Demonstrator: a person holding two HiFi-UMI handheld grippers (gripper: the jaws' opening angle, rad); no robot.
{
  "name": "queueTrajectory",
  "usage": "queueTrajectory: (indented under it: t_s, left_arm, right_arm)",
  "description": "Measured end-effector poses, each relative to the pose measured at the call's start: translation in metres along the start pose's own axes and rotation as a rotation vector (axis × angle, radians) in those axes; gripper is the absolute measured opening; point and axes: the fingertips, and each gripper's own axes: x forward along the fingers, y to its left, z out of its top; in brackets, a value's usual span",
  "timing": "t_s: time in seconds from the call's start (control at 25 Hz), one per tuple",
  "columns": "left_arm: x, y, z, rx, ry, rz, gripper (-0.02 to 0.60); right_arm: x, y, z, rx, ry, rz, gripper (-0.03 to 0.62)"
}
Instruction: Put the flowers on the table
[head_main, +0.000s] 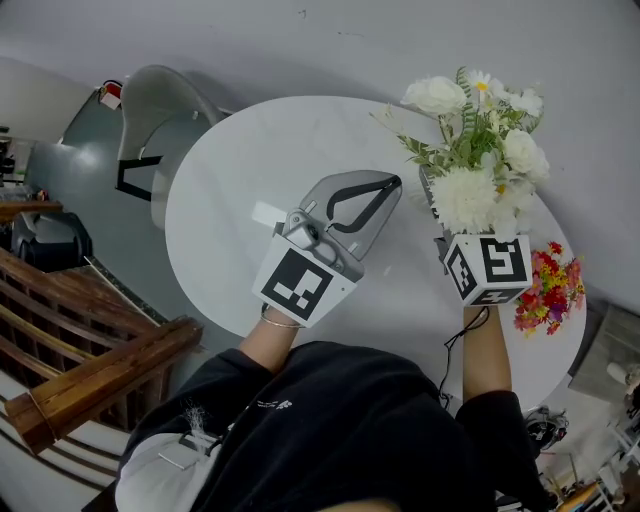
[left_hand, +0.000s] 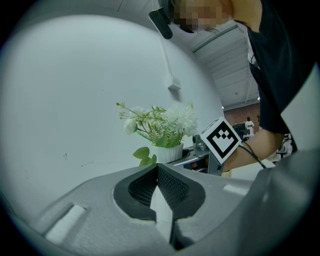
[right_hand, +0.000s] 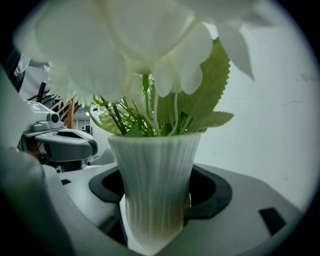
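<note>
Ribbed flower vase (right_hand: 157, 170) centred between right gripper (right_hand: 159, 212) jaws, clamped at wide opening. Beside them, left gripper (left_hand: 158, 175) jaws closed, empty.

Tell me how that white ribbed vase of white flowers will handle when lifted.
Probably top-heavy: the white flowers spread much wider than the white ribbed vase, which narrows downward, so it may tip. The ribs likely help grip.

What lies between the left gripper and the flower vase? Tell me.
Only bare table, seen in the head view, separates the left gripper from the vase.
</note>
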Motion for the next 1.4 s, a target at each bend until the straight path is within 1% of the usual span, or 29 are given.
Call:
queueTrajectory:
  t_s: [0.24, 0.48, 0.64, 0.76, 1.04, 1.4]
  left_arm:
    - [-0.002, 0.001, 0.004, 0.002, 0.0, 0.005, -0.002]
    - [-0.005, 0.0, 0.006, 0.009, -0.005, 0.01, -0.002]
    - [-0.006, 0.0, 0.006, 0.011, -0.006, 0.014, -0.002]
    - [-0.007, -0.001, 0.009, 0.008, -0.01, 0.019, -0.002]
    - [-0.012, -0.002, 0.014, 0.018, -0.023, 0.019, -0.002]
    - [-0.021, -0.003, 0.019, 0.017, -0.032, 0.04, -0.002]
  right_arm:
    - [0.0, 0.002, 0.002, 0.005, 0.001, 0.004, 0.345]
    - [-0.001, 0.0, 0.001, 0.028, -0.004, -0.013, 0.346]
    - [-0.001, -0.001, 0.0, 0.041, -0.012, -0.004, 0.347]
    - [-0.002, -0.001, 0.003, 0.047, -0.021, 0.005, 0.351]
    - [-0.008, -0.002, 0.005, 0.048, -0.022, -0.013, 0.376]
    - [-0.016, 0.0, 0.004, 0.057, -0.021, -0.025, 0.394]
